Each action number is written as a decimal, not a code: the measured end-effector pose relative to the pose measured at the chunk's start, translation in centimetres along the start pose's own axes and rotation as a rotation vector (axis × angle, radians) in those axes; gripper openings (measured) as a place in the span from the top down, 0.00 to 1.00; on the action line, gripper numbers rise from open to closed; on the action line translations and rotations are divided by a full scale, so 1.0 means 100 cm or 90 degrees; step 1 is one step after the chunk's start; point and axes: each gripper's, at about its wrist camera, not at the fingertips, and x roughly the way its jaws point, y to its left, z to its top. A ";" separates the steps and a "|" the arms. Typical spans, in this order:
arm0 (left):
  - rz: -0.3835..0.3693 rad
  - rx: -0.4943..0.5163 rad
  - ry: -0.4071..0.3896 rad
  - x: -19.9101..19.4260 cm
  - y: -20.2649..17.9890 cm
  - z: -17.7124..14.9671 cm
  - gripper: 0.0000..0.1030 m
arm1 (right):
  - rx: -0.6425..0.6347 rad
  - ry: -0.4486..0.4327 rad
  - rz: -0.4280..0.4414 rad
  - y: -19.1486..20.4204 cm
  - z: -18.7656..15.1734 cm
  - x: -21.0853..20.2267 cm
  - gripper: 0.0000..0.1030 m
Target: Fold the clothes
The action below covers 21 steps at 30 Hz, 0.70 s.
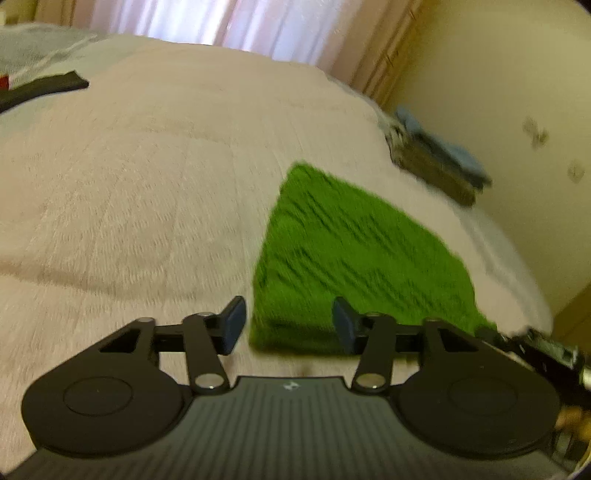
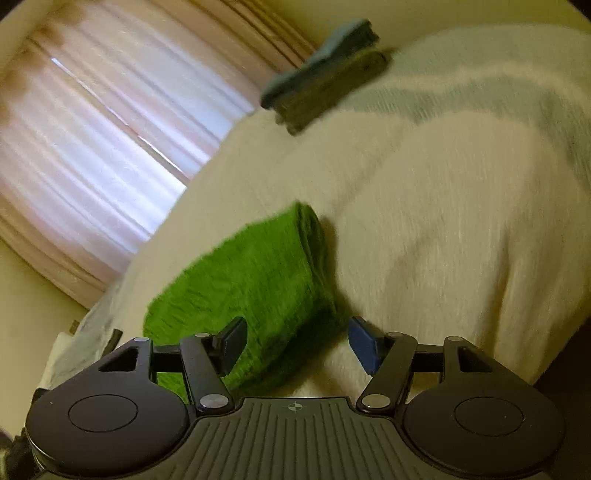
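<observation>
Jaws spread on both grippers, nothing between the pads; left gripper (image 1: 289, 325) sits at bottom center of the left wrist view, its fingers apart over the near edge of a folded green garment (image 1: 354, 254), not touching as far as the blur lets me tell; green garment lies flat on the pale bedspread (image 1: 147, 184), center right of that frame, roughly rectangular, knit texture smeared by motion; right gripper (image 2: 297, 345) at bottom center of the right wrist view, also wide apart, empty, the left pad overlapping the green garment (image 2: 251, 288) in the picture, contact unclear; in that view the garment sits lower center left, folded edge showing thick layers on its right side; bedspread (image 2: 443, 240) fills center and right, with a greyish band near upper right; curtain (image 1: 207, 18) along the top of the left view, and (image 2: 92, 147) filling the left side of the right view; a stack of folded dark and blue items (image 1: 443, 162) at the bed's far edge, right of center, also seen upper center (image 2: 325, 74); a black strip of fabric (image 1: 48, 86) upper left; both frames blurred
</observation>
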 end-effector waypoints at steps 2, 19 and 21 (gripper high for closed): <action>-0.032 -0.036 0.011 0.014 0.016 0.013 0.42 | -0.009 -0.002 0.011 -0.001 0.009 -0.002 0.38; -0.275 -0.204 0.194 0.156 0.072 0.059 0.44 | 0.077 0.231 0.197 -0.047 0.068 0.121 0.26; -0.290 -0.202 0.205 0.165 0.071 0.060 0.47 | 0.079 0.259 0.220 -0.048 0.067 0.136 0.55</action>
